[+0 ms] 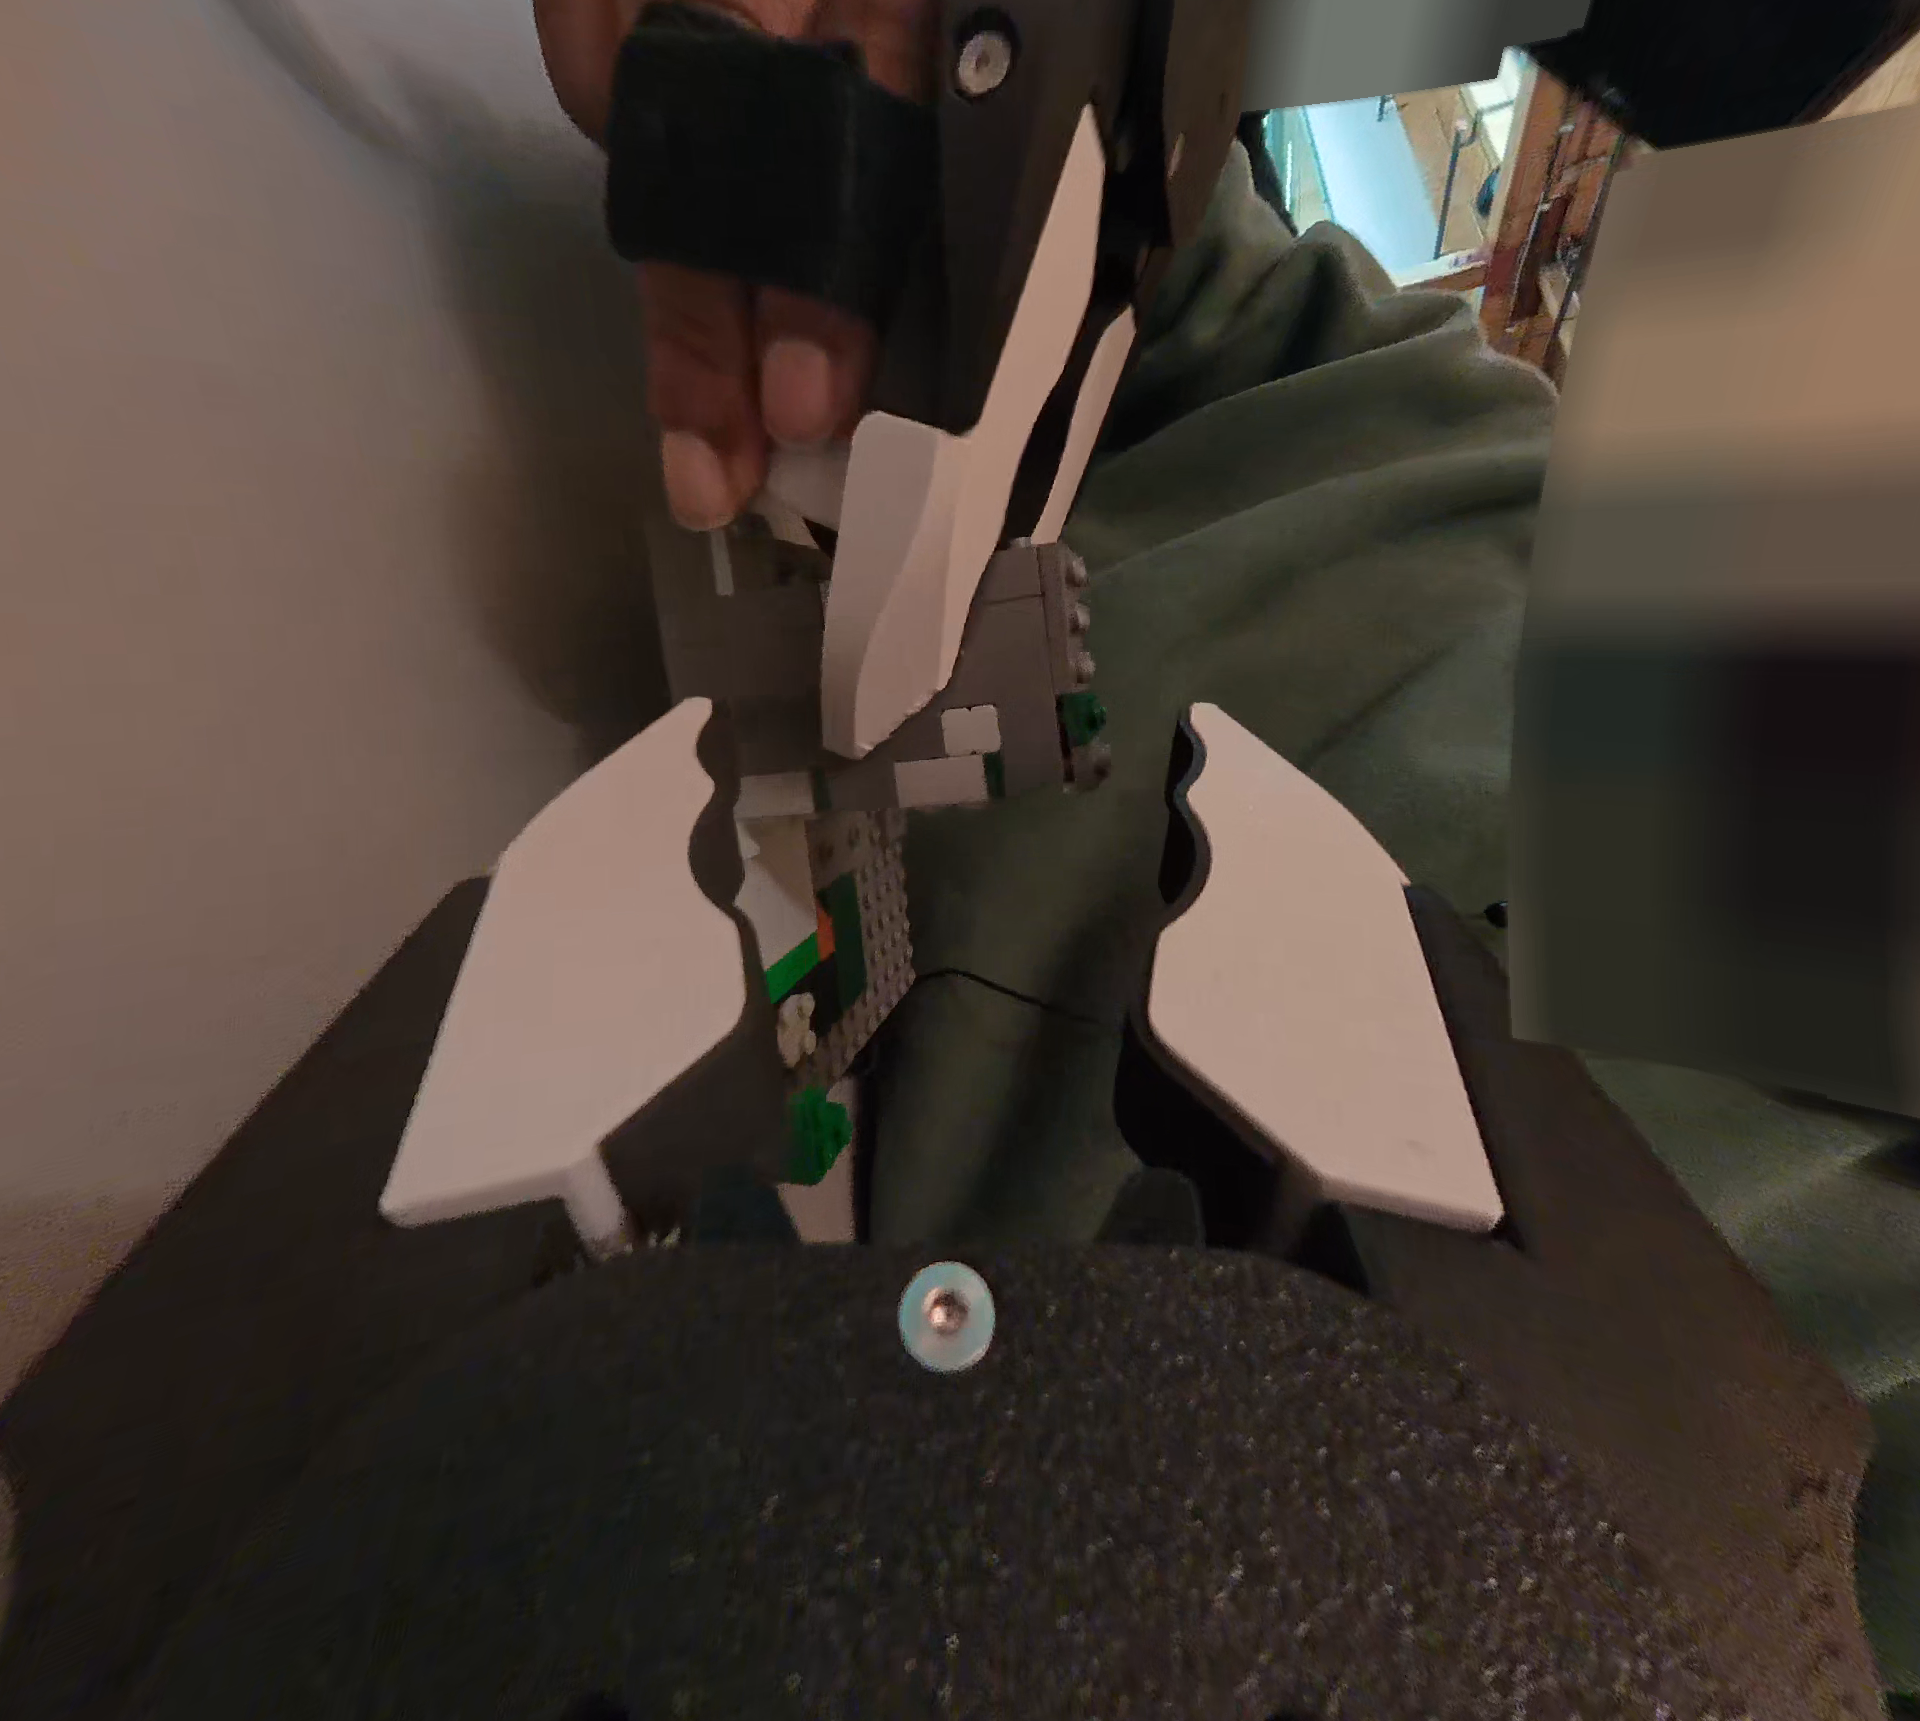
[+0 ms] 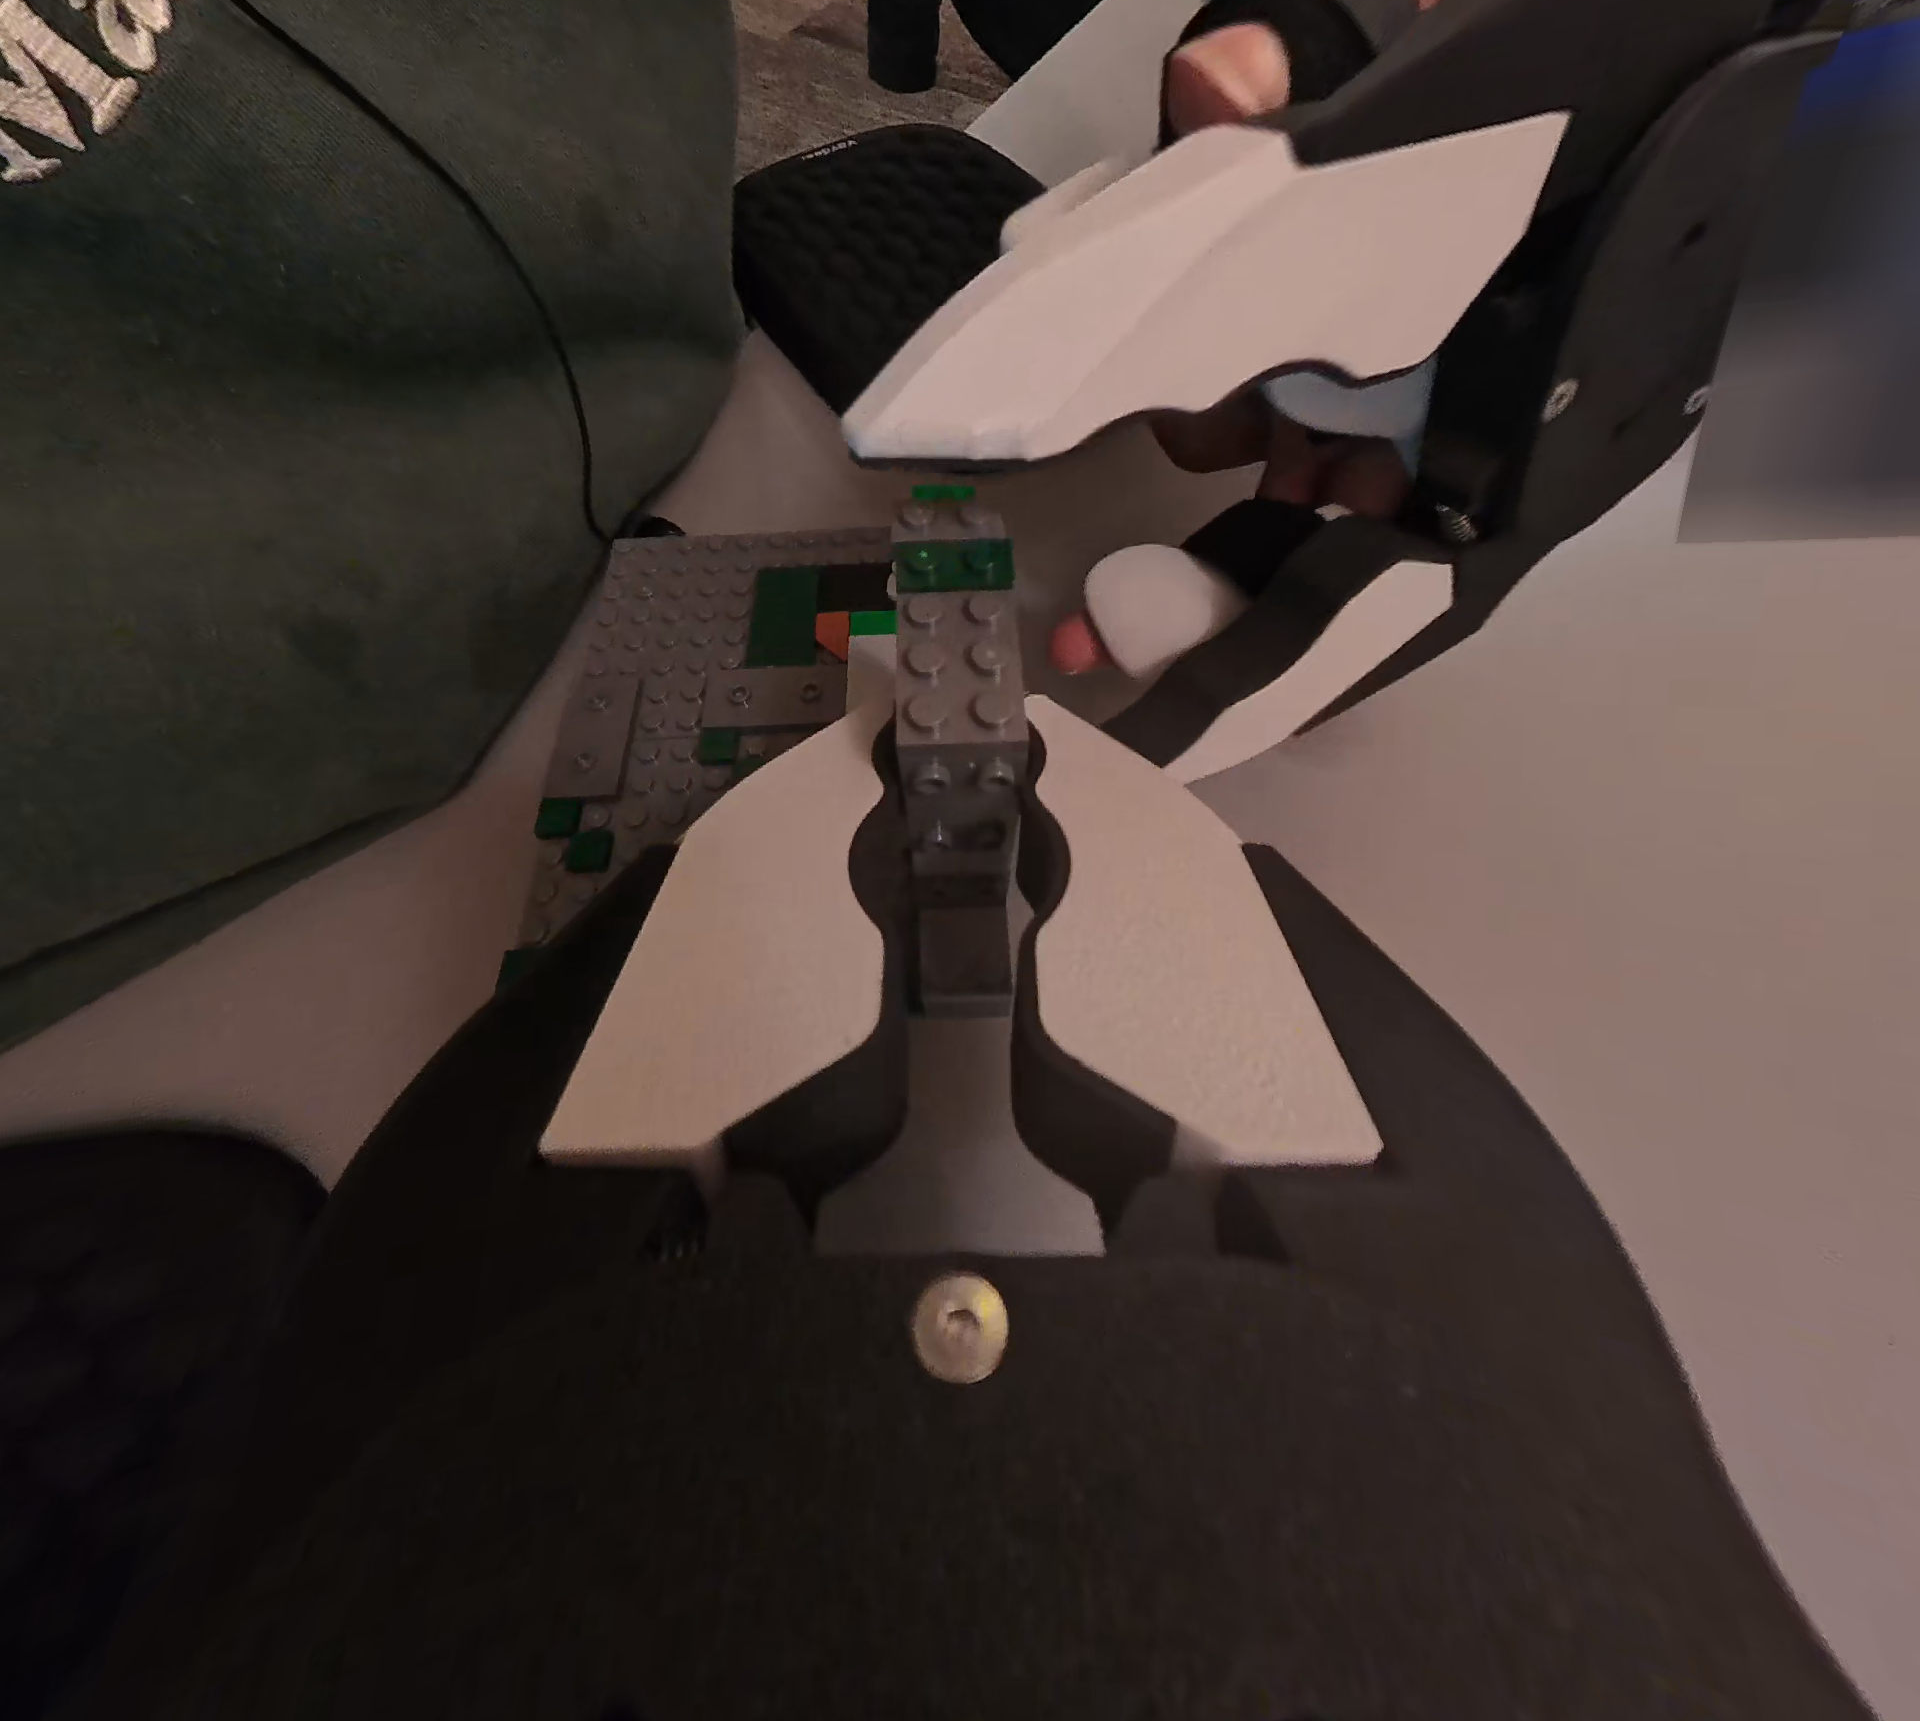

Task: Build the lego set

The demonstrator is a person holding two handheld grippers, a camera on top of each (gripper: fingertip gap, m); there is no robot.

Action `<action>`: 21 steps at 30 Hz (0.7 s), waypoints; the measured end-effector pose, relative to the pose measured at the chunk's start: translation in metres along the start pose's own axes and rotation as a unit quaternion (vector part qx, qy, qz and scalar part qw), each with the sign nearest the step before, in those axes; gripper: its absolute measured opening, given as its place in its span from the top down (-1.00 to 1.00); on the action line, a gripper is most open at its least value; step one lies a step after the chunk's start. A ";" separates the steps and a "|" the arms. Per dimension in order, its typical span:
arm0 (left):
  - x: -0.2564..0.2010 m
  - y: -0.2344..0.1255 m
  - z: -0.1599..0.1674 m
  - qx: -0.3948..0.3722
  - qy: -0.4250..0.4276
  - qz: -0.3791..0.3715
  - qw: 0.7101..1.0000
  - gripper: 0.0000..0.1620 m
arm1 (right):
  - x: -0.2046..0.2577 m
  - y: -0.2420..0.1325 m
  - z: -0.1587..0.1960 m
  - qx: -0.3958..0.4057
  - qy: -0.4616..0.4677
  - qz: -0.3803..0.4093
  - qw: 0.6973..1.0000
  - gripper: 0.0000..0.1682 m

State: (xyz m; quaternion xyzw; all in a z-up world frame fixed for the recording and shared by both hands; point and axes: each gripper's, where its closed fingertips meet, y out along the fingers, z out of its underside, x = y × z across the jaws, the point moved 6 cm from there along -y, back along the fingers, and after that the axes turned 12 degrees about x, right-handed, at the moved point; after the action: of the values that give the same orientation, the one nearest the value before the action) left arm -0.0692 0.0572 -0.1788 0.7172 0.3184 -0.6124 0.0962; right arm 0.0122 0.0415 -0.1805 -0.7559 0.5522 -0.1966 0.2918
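The right gripper (image 2: 958,741) is clamped on a tall grey brick wall (image 2: 958,684), its white fingers (image 2: 769,923) pinching the two long sides of that stack. The wall stands at the right edge of a grey studded baseplate (image 2: 665,622), which lies on the white table (image 2: 1558,840) close against the person's green sweatshirt (image 2: 312,321). A dark green plate (image 2: 954,563) crosses the wall's top, and green, black and orange tiles (image 2: 821,606) sit on the baseplate beside it.

The left gripper (image 1: 940,824) hangs over the far end of the wall with its jaws spread wide and nothing between them.

The step looks like seating the wall on the baseplate. It is best done by keeping the stack square to the stud rows and pressing straight down, not rocking it. The free gripper could steady the baseplate's edge so it does not slide toward the sweatshirt.
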 end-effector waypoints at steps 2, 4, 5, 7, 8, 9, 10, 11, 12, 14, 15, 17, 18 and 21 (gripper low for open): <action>0.003 0.004 0.002 0.009 -0.006 0.004 1.000 0.01 | 0.001 0.001 0.000 -0.005 0.001 -0.005 1.000 0.79; 0.005 0.005 0.002 0.010 -0.014 0.008 1.000 0.01 | 0.002 0.002 0.000 -0.005 0.001 -0.009 1.000 0.79; 0.007 0.005 0.002 0.012 -0.017 0.009 1.000 0.03 | 0.002 0.003 0.000 -0.005 0.001 -0.009 1.000 0.79; 0.009 0.007 0.004 0.018 -0.024 0.013 0.999 0.03 | 0.003 0.004 0.000 -0.009 0.003 -0.013 1.000 0.79; 0.010 0.008 0.004 0.019 -0.028 0.017 0.999 0.03 | 0.003 0.004 0.000 -0.011 0.005 -0.016 1.000 0.79; 0.010 0.008 0.005 0.021 -0.030 0.019 0.999 0.03 | 0.004 0.005 0.000 -0.011 0.006 -0.018 1.000 0.79; 0.010 0.009 0.005 0.024 -0.031 0.021 0.999 0.03 | 0.005 0.005 0.000 -0.013 0.007 -0.020 1.000 0.79; 0.009 0.009 0.006 0.027 -0.031 0.026 0.999 0.03 | 0.005 0.005 0.000 -0.017 0.010 -0.023 1.000 0.79; 0.008 0.010 0.006 0.029 -0.032 0.032 0.999 0.04 | 0.006 0.005 -0.001 -0.025 0.015 -0.027 0.999 0.79; 0.006 0.010 0.007 0.027 -0.030 0.039 0.998 0.07 | 0.007 0.005 -0.002 -0.038 0.029 -0.034 0.998 0.80; 0.005 0.010 0.007 0.024 -0.029 0.042 0.998 0.10 | 0.008 0.004 -0.003 -0.043 0.037 -0.036 0.998 0.80; 0.003 0.009 0.008 0.015 -0.030 0.048 0.998 0.17 | 0.009 0.004 -0.003 -0.055 0.053 -0.037 0.996 0.80; 0.003 0.009 0.010 0.012 -0.031 0.052 0.998 0.20 | 0.010 0.004 -0.002 -0.061 0.060 -0.036 0.996 0.80; 0.003 0.014 0.016 0.020 -0.027 0.068 0.997 0.23 | 0.016 0.008 -0.004 -0.071 0.067 -0.040 0.994 0.80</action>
State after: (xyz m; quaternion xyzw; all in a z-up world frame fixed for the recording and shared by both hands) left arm -0.0737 0.0387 -0.1885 0.7222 0.2535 -0.6300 0.1317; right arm 0.0090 0.0237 -0.1833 -0.7812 0.5526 -0.2181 0.1918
